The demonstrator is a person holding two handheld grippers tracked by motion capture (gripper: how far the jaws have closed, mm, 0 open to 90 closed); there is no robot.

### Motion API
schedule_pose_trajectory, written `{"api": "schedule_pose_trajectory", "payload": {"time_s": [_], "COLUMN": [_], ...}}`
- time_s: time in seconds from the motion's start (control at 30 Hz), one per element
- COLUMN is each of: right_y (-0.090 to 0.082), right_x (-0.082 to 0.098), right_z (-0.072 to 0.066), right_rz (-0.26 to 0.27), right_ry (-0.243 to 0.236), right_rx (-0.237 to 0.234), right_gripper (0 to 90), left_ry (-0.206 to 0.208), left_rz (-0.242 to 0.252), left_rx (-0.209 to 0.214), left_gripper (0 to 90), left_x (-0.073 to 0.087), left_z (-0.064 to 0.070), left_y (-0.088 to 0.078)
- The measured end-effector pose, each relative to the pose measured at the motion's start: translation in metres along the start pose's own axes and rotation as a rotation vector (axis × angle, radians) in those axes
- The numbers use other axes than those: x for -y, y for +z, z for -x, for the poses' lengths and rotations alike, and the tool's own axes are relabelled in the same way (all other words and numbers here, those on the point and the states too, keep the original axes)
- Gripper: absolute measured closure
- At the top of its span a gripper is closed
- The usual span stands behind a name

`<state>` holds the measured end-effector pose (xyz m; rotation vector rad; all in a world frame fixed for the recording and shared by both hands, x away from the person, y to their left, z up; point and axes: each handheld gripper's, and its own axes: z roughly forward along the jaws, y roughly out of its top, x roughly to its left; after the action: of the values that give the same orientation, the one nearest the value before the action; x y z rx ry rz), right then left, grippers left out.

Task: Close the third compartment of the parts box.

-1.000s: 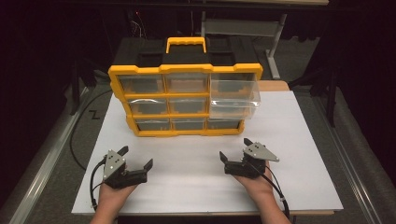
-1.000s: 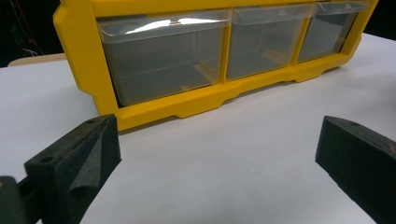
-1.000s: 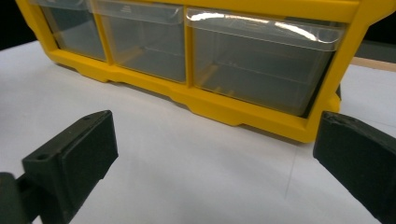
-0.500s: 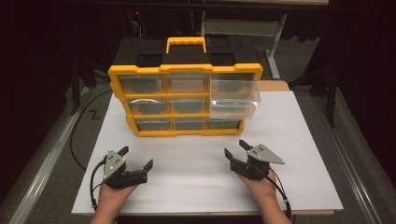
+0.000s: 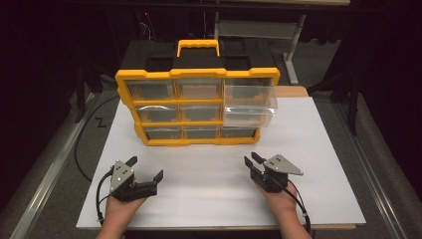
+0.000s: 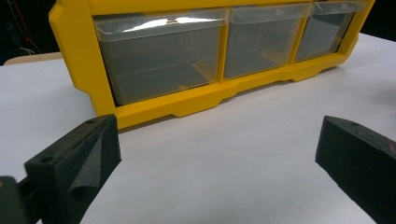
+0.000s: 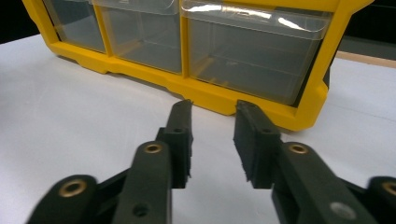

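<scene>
Organizer: a yellow drawer organizer [image 5: 199, 107] with a black top and a yellow carry handle [image 5: 198, 47] stands on the white table [image 5: 308, 174], well ahead of both sets of jaws, its drawer fronts facing the person.
Drawers: three rows of clear plastic drawers; the large right drawer [image 5: 249, 104] is pulled out part way, toward the right gripper's side, the rest look pushed in.
Bottom row up close: from the left gripper view the bottom left drawer [image 6: 159, 56] sits ahead and above the left jaw; I see nothing in it.
Writing: no brand, label or lettering that I can read on the organizer or the grippers.
Left gripper [image 5: 146, 173]: held in the person's left hand [image 5: 122, 209], jaws spread wide with only bare table between them, holding nothing.
Right gripper [image 5: 252, 165]: held in the right hand [image 5: 278, 199], jaws parted by a narrow gap and holding nothing; their tips point at the organizer's lower yellow rail [image 7: 261, 109], apart from it.
Cables: a black cable [image 5: 102, 191] loops by the left hand.
</scene>
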<state>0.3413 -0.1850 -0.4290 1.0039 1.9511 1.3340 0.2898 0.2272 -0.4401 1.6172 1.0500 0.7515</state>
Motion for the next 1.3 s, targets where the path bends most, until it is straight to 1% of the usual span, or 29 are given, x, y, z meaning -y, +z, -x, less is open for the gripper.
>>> {"api": "schedule_pose_trajectory", "payload": {"time_s": [0.13, 0.23, 0.3, 0.4, 0.47, 0.53, 0.57, 0.67, 0.77, 0.87, 1.03, 1.1, 1.2, 1.27, 1.3], "right_y": [-0.001, -0.002, -0.003, -0.003, -0.003, -0.003, -0.003, -0.004, -0.005, -0.008, -0.016, -0.018, -0.021, -0.022, -0.023], "right_x": [0.000, -0.001, -0.001, -0.002, -0.002, -0.003, -0.003, -0.005, -0.009, -0.017, -0.037, -0.043, -0.052, -0.057, -0.060], "right_z": [0.001, 0.002, 0.002, 0.002, 0.001, -0.001, -0.002, -0.006, -0.012, -0.017, -0.018, -0.019, -0.022, -0.023, -0.024], "right_rz": [0.002, 0.013, 0.019, 0.021, 0.022, 0.021, 0.022, 0.028, 0.041, 0.058, 0.116, 0.133, 0.154, 0.162, 0.168], "right_ry": [0.001, 0.011, 0.016, 0.014, 0.012, 0.006, 0.011, -0.002, -0.022, -0.043, -0.030, -0.022, -0.019, -0.021, -0.030], "right_rx": [-0.008, -0.020, -0.028, -0.020, -0.024, -0.029, -0.031, -0.041, -0.040, -0.039, -0.036, -0.042, -0.045, -0.046, -0.048], "right_gripper": [80.6, 89.9, 90.0, 90.0, 90.0, 90.0, 90.0, 90.0, 90.0, 90.0, 90.0, 90.0, 90.0, 90.0, 90.0], "left_ry": [-0.001, -0.001, 0.000, 0.000, 0.005, 0.005, 0.005, 0.008, 0.009, 0.009, 0.009, 0.011, 0.016, 0.018, 0.018], "left_rz": [-0.001, 0.002, 0.001, 0.000, -0.002, 0.001, 0.001, 0.001, -0.001, 0.000, 0.000, -0.001, -0.004, -0.005, -0.004], "left_rx": [0.000, 0.001, 0.001, 0.001, 0.001, 0.001, 0.002, 0.005, 0.007, 0.008, 0.009, 0.009, 0.010, 0.011, 0.012], "left_gripper": [0.9, 1.1, 1.2, 1.2, 1.2, 1.2, 1.2, 1.2, 1.1, 1.2, 1.2, 1.2, 1.2, 1.2, 1.2], "left_x": [0.000, 0.000, 0.000, 0.000, 0.000, 0.000, 0.000, 0.000, 0.000, 0.000, 0.000, 0.000, 0.000, 0.000, 0.000], "left_z": [0.000, 0.000, 0.001, 0.001, 0.001, 0.001, 0.001, 0.001, 0.002, 0.002, 0.002, 0.002, 0.002, 0.002, 0.002], "left_y": [0.000, 0.000, 0.000, 0.001, 0.001, 0.001, 0.001, 0.001, 0.001, 0.001, 0.001, 0.001, 0.001, 0.001, 0.002]}}
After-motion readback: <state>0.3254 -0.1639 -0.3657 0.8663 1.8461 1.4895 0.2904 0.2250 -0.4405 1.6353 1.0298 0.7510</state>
